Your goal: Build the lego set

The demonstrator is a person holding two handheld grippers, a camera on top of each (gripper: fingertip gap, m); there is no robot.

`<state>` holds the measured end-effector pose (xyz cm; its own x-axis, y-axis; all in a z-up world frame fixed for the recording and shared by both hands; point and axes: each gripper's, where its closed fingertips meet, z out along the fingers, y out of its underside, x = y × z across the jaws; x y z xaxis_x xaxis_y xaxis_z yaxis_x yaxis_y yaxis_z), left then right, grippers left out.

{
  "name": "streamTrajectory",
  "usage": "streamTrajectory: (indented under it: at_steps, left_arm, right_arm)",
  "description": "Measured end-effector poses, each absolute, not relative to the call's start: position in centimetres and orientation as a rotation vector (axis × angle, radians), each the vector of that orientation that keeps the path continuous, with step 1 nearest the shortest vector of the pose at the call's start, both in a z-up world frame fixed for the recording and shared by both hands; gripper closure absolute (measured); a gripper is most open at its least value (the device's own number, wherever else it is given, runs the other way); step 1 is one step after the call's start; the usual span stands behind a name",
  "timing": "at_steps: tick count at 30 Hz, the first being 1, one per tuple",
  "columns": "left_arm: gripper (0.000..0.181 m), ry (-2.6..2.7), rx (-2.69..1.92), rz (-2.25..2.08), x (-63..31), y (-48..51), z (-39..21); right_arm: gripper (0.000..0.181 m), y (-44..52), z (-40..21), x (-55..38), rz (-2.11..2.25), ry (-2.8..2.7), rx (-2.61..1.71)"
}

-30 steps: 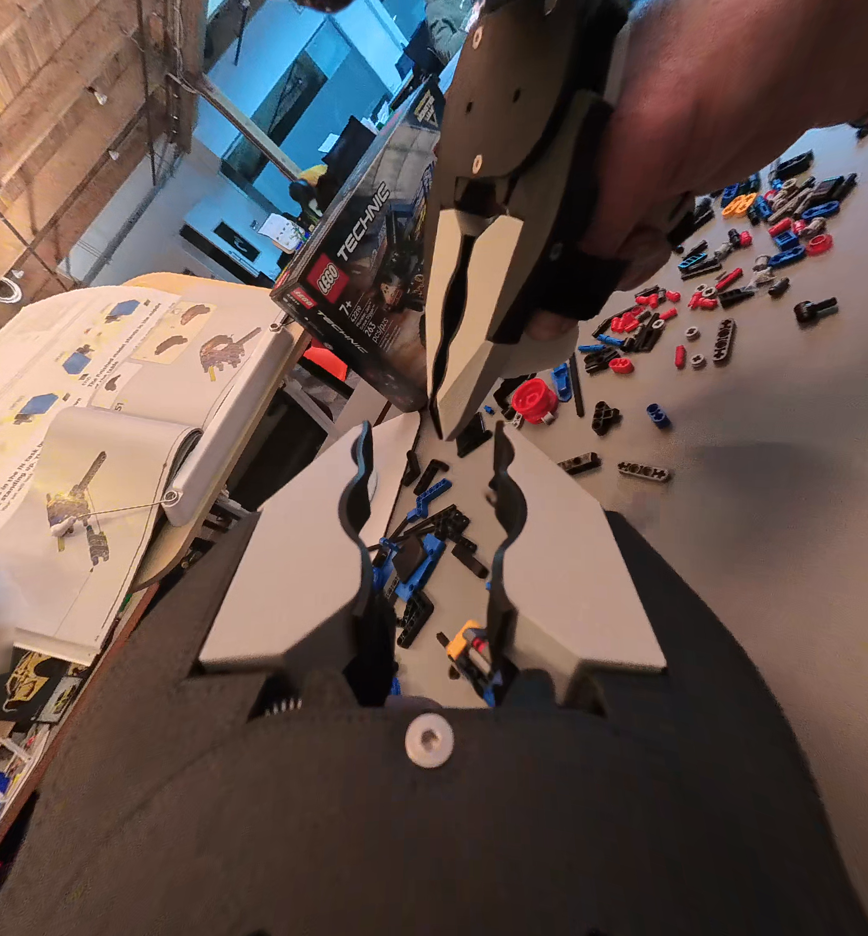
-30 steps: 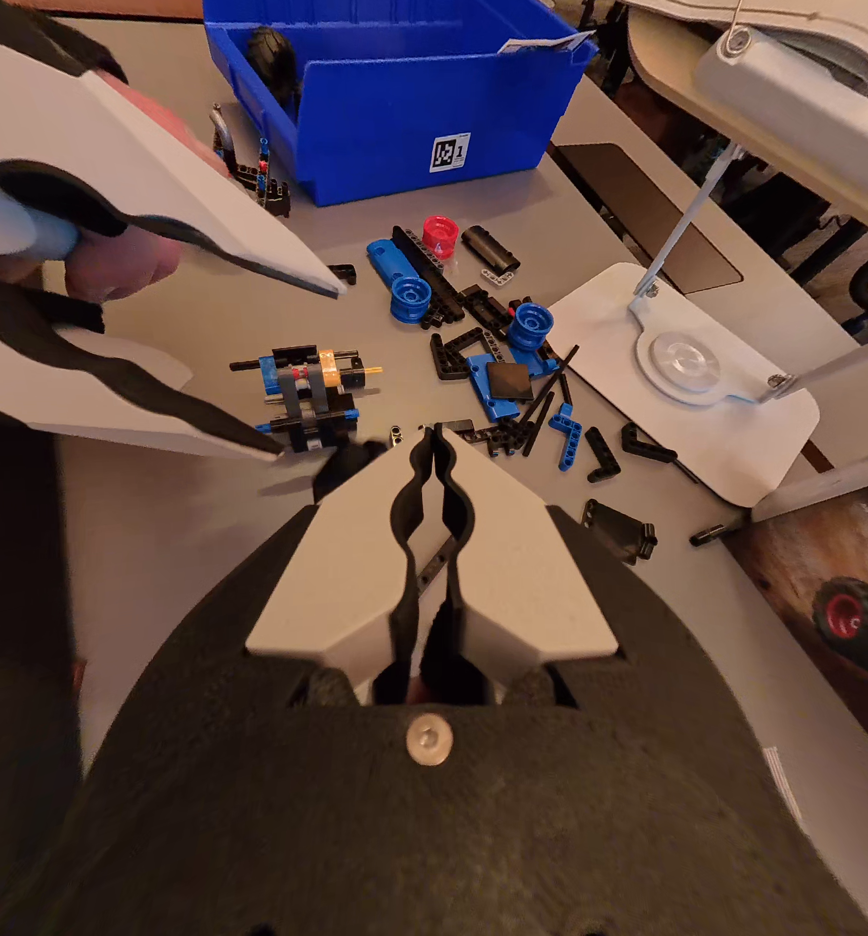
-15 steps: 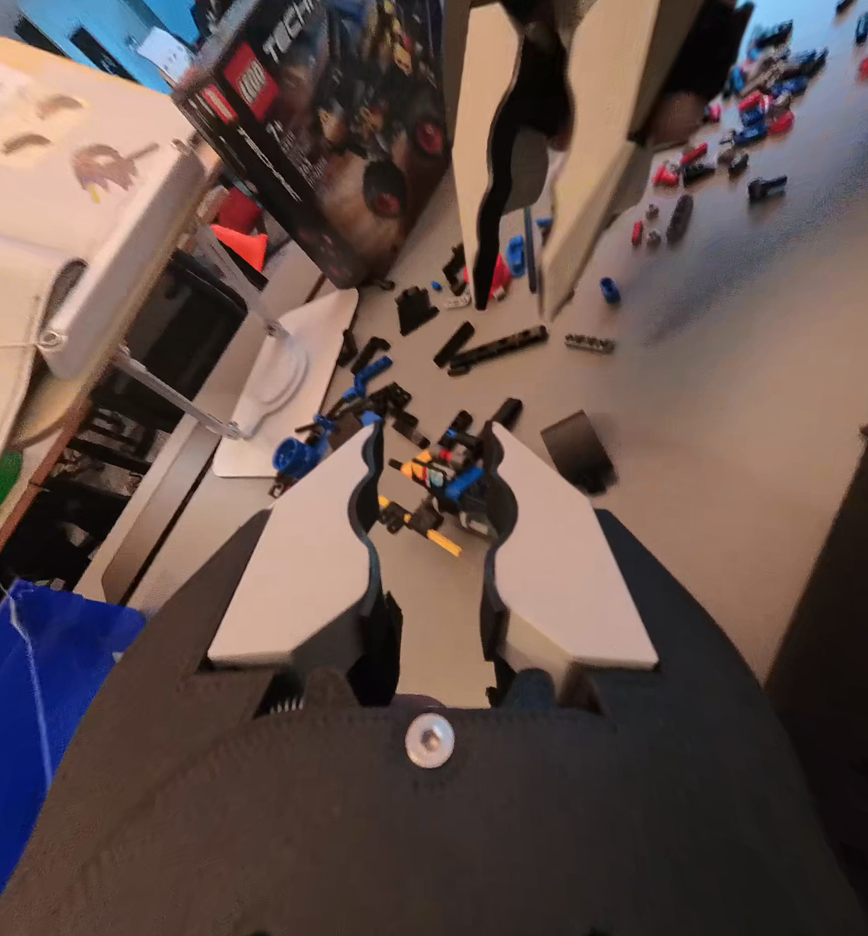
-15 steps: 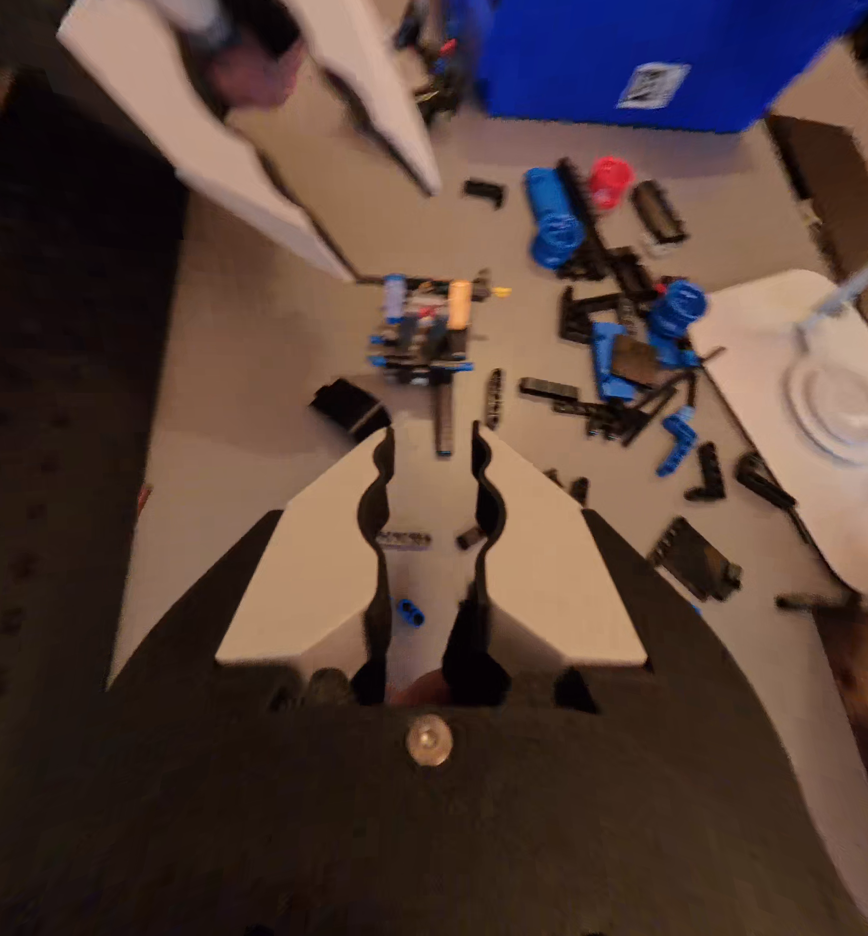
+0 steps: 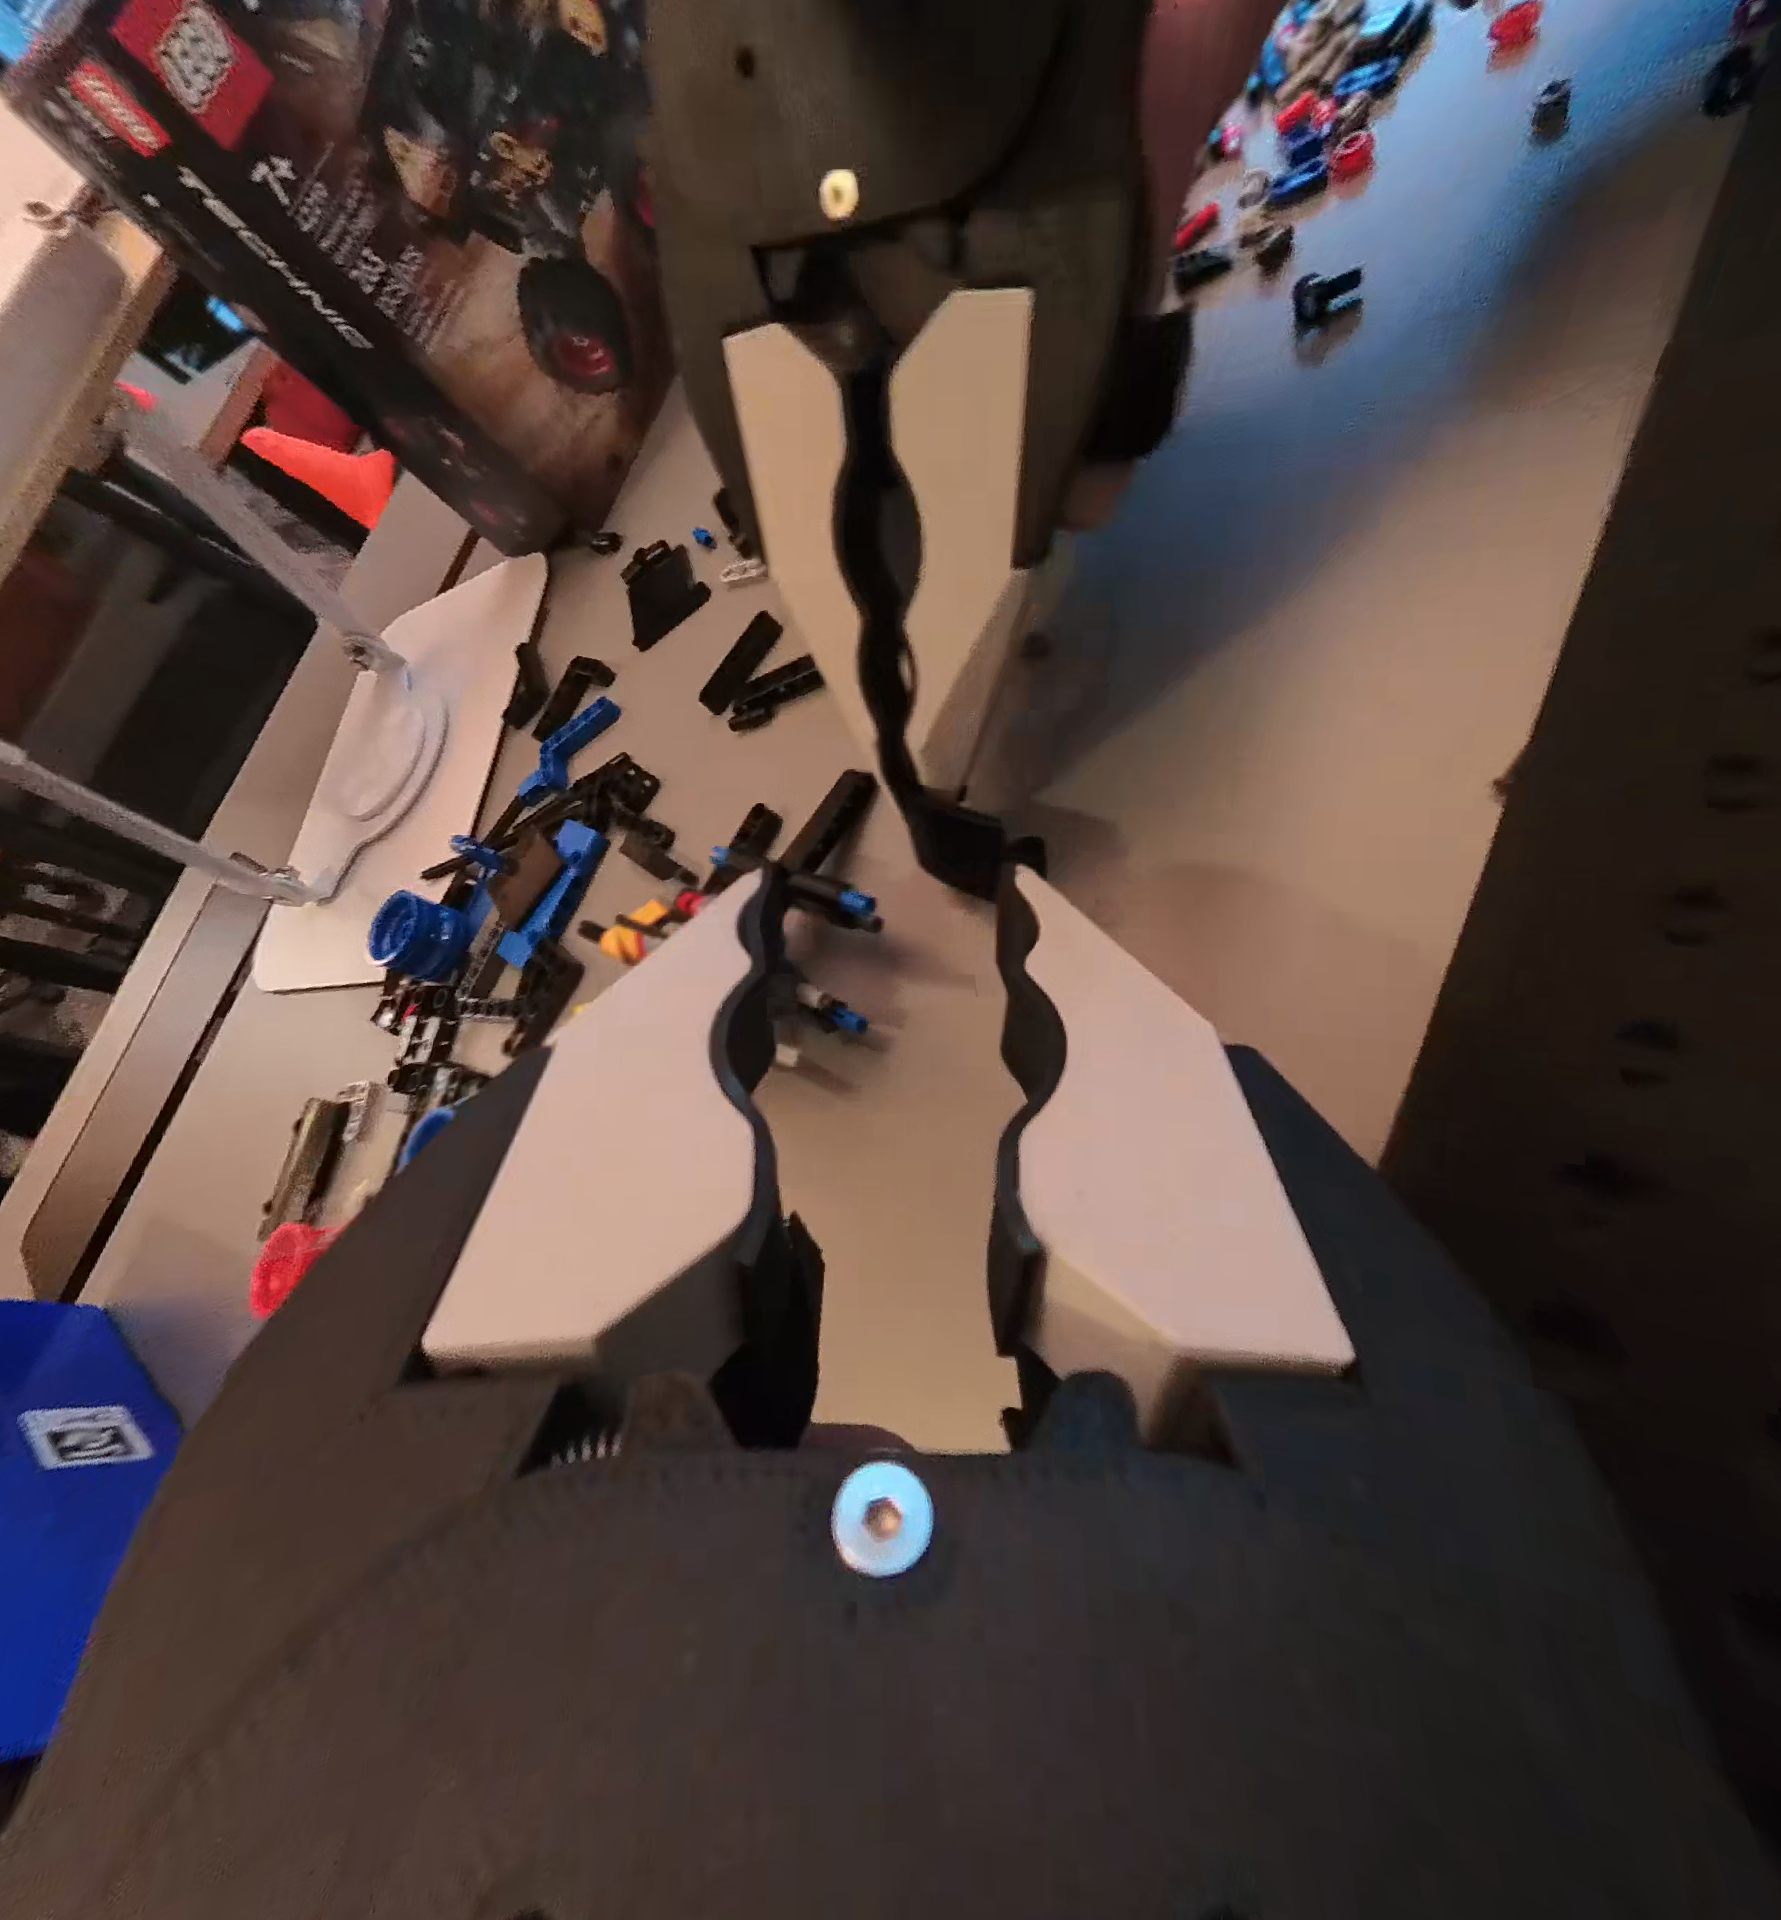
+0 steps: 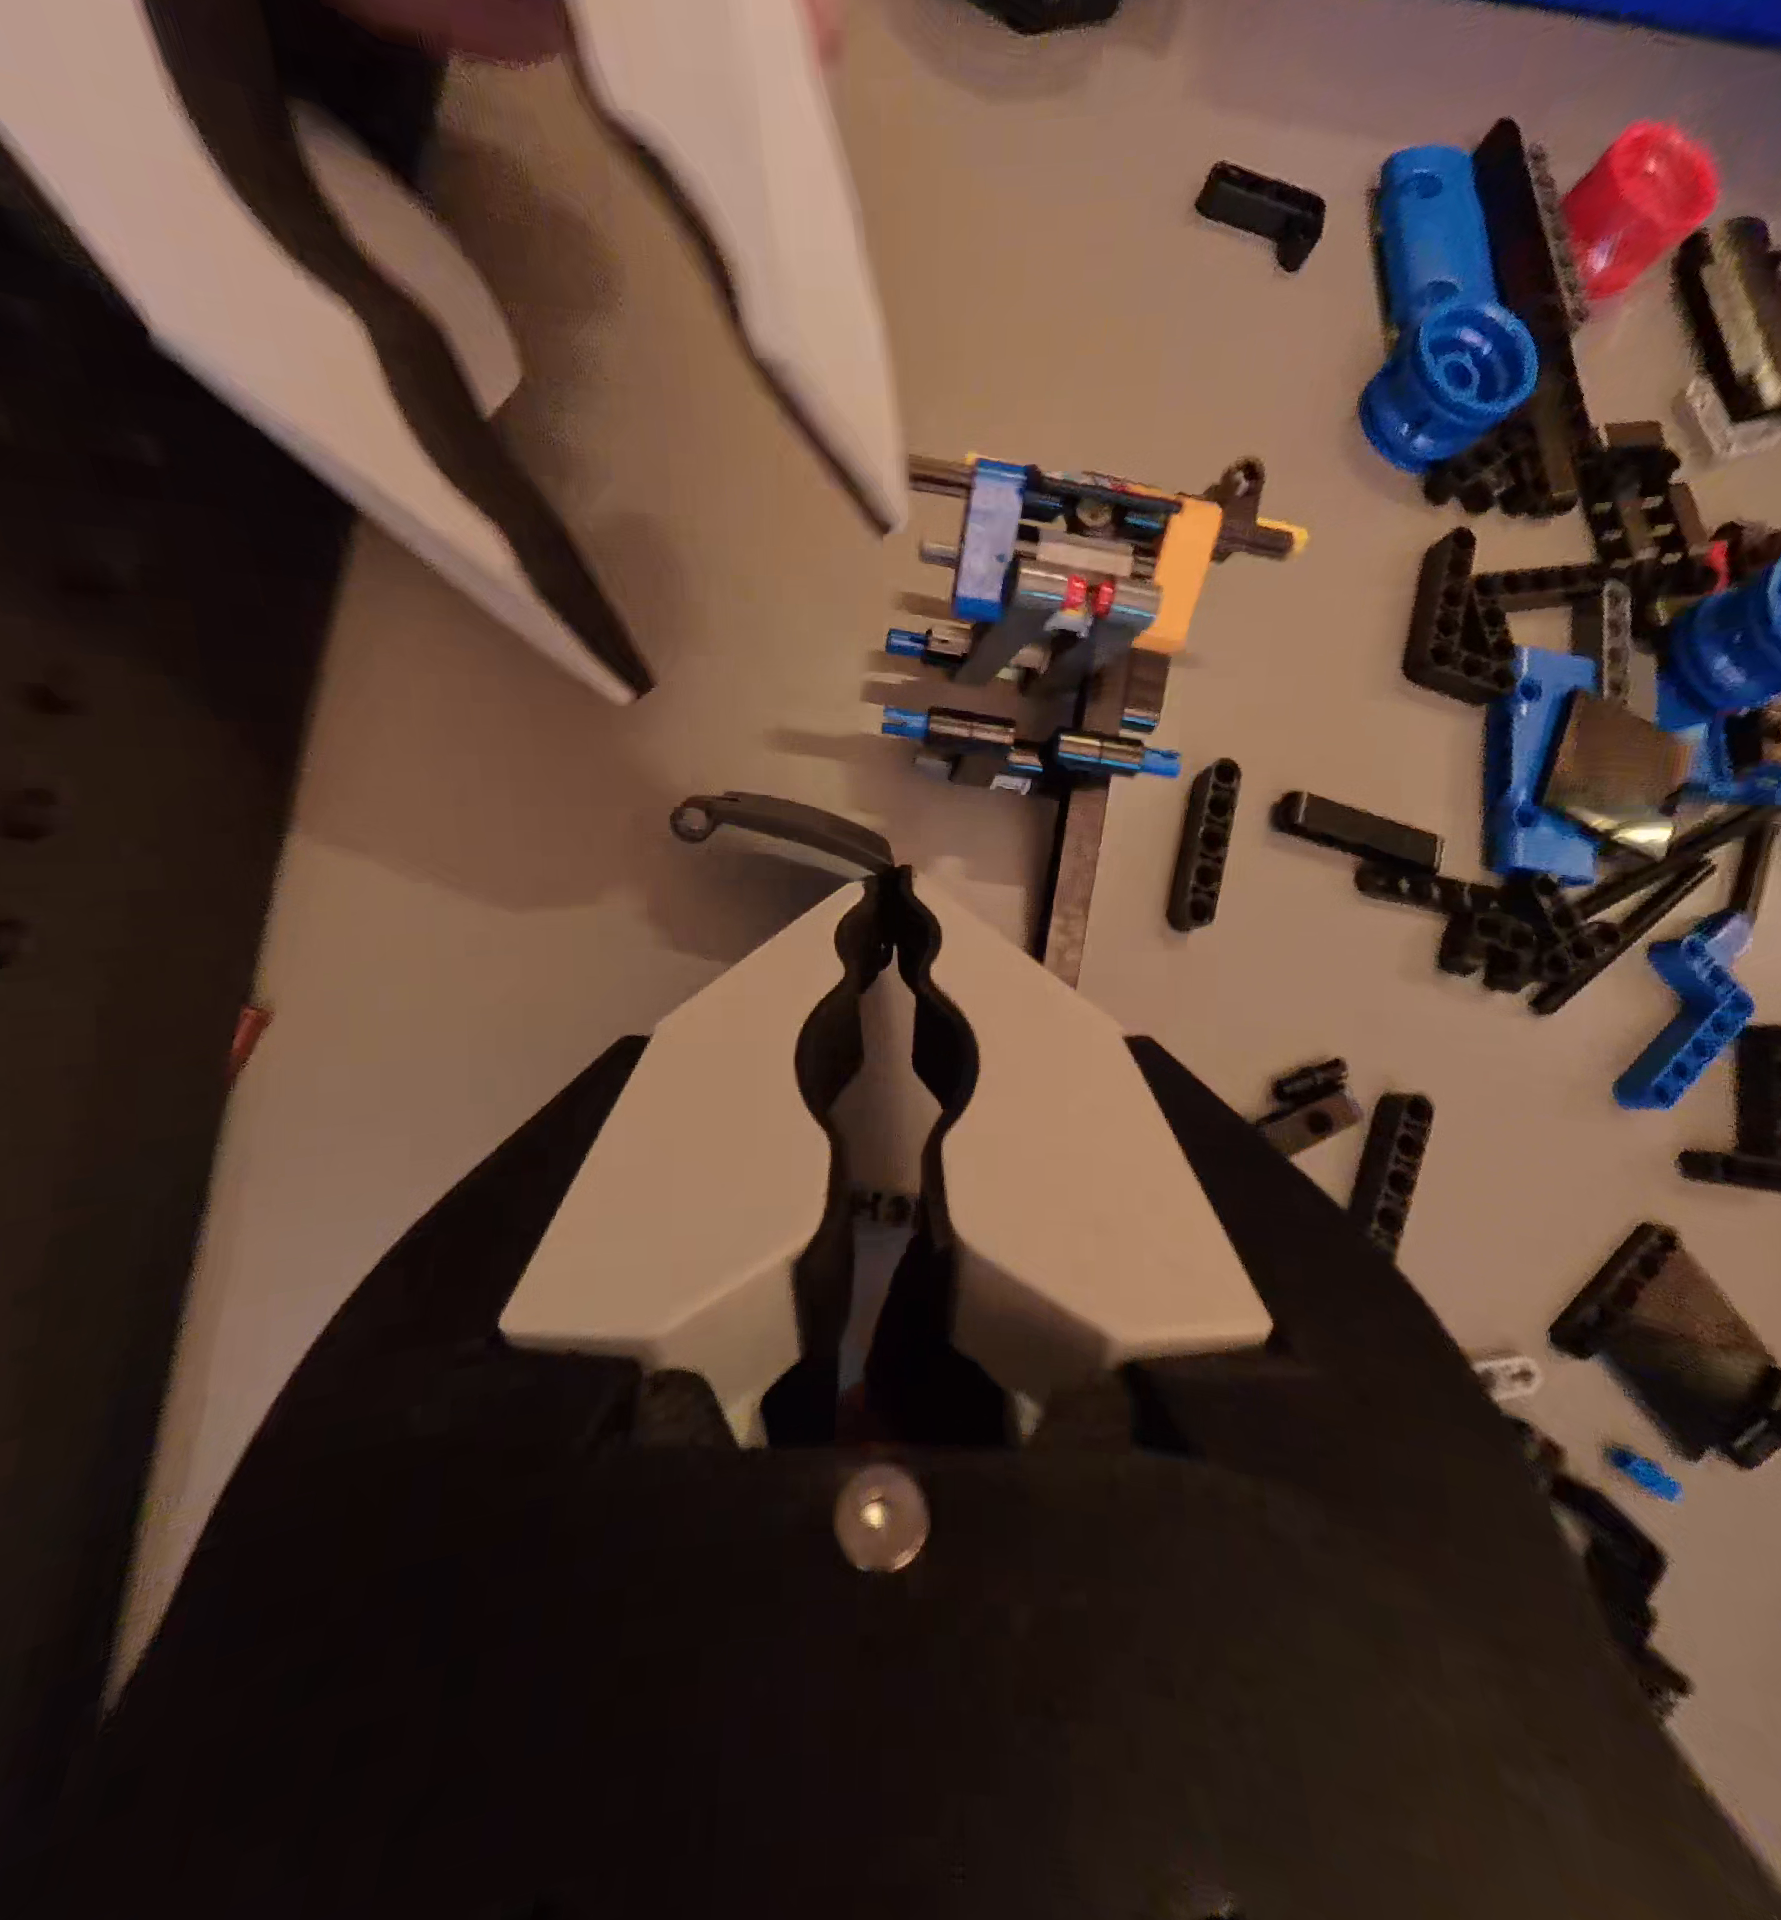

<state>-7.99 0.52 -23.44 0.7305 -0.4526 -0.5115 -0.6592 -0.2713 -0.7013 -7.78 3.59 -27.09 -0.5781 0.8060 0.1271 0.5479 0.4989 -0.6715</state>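
The partly built lego assembly (image 6: 1062, 613), blue, grey, orange and black, lies on the grey table. My right gripper (image 6: 891, 883) is shut on one end of a black curved piece (image 6: 772, 831) that lies just in front of the assembly. My left gripper (image 5: 886, 904) is open and empty; its left finger hides part of the assembly (image 5: 824, 904). In the left wrist view the right gripper (image 5: 917, 800) points down at me with the black piece (image 5: 959, 847) at its tips. In the right wrist view the left gripper (image 6: 761, 603) hangs open just left of the assembly.
A pile of loose black and blue parts (image 6: 1592, 727) lies right of the assembly, with blue wheel hubs (image 6: 1447, 374) and a red one (image 6: 1634, 218). The lego box (image 5: 366, 260), a white stand base (image 5: 398, 748) and a blue bin (image 5: 24, 1455) stand nearby. A dark mat (image 6: 86, 727) borders the table. My right fingertips sit around 5 cm from my left ones.
My right gripper has come down and shut on the black curved piece; half a second ago it was open above it. My left gripper has moved closer to the assembly, still open.
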Motion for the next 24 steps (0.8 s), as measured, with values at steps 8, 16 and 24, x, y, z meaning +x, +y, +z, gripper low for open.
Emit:
streamTrajectory:
  at_steps: [8,16,24]
  left_arm:
    - [0.157,0.738,-1.928,0.361,-6.8,1.8,-23.6]
    - [0.177,0.665,-1.763,0.415,-7.9,2.0,-19.8]
    - [0.177,0.780,-1.565,0.420,-7.3,1.1,-15.7]
  right_arm:
    - [0.181,3.5,-24.3,-8.1,0.904,-2.195,-1.206]
    - [0.156,4.1,-19.9,-7.4,1.103,-2.050,-1.181]
    - [0.157,3.8,-15.5,-5.6,1.483,-1.935,-1.128]
